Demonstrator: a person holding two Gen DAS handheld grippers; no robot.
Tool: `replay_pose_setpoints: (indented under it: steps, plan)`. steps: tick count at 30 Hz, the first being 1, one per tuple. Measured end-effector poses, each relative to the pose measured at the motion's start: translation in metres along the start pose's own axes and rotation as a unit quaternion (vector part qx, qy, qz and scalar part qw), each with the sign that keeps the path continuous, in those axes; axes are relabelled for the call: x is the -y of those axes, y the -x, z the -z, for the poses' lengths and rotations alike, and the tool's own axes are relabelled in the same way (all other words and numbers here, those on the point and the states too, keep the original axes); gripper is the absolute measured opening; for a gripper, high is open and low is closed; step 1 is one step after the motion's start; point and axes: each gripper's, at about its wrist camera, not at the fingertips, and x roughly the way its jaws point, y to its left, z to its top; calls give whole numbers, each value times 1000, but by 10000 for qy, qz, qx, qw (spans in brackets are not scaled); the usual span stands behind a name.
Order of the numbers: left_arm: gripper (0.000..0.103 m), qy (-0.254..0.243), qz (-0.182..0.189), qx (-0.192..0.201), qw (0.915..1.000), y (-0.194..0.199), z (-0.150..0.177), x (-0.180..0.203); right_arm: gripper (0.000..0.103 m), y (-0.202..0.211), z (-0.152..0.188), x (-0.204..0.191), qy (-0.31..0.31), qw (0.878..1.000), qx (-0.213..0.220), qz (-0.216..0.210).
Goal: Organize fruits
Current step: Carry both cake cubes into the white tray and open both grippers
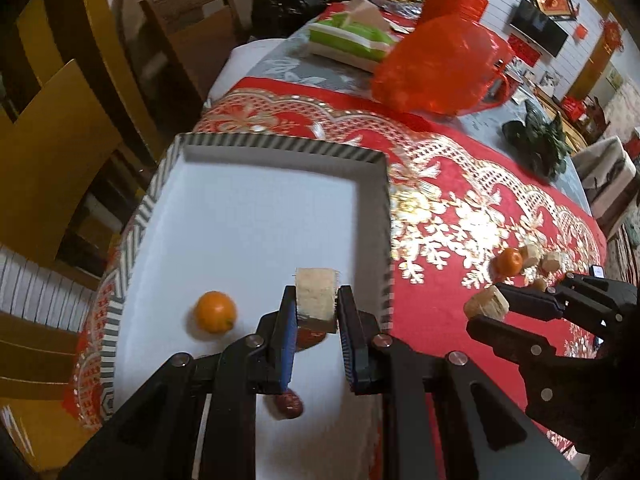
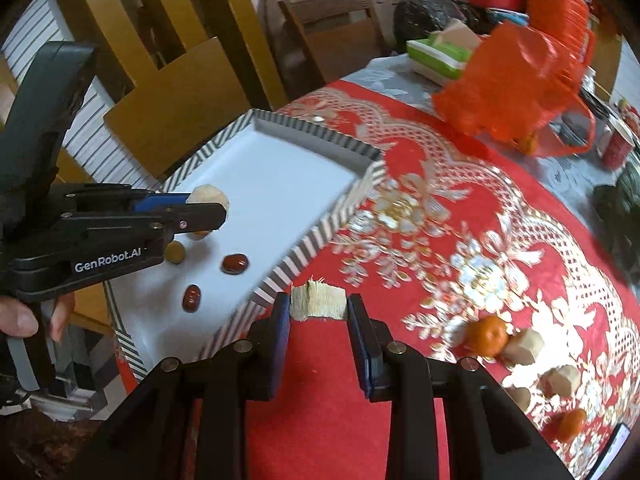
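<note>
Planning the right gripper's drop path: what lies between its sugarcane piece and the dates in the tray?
Only the tray's striped wall, seen in the right wrist view; the sugarcane piece sits just outside it, the dates inside.

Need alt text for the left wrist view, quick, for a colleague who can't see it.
The left gripper holds a pale fibrous chunk over a white tray with a striped rim, an orange fruit lying inside. To the right, the right gripper holds a similar chunk above the red tablecloth.
</note>
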Motion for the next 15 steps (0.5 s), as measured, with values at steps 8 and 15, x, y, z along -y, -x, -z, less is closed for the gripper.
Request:
replay_pose_setpoints:
  steps: [8, 15]
  plan:
    - [19, 234, -142, -38, 9996, -2, 1, -36, 32, -14, -19, -31, 294, 9994, -33, -180]
    - [19, 498, -202, -176, 9984, -14, 2, -69, 32, -36, -31, -58, 561, 9977, -172, -325]
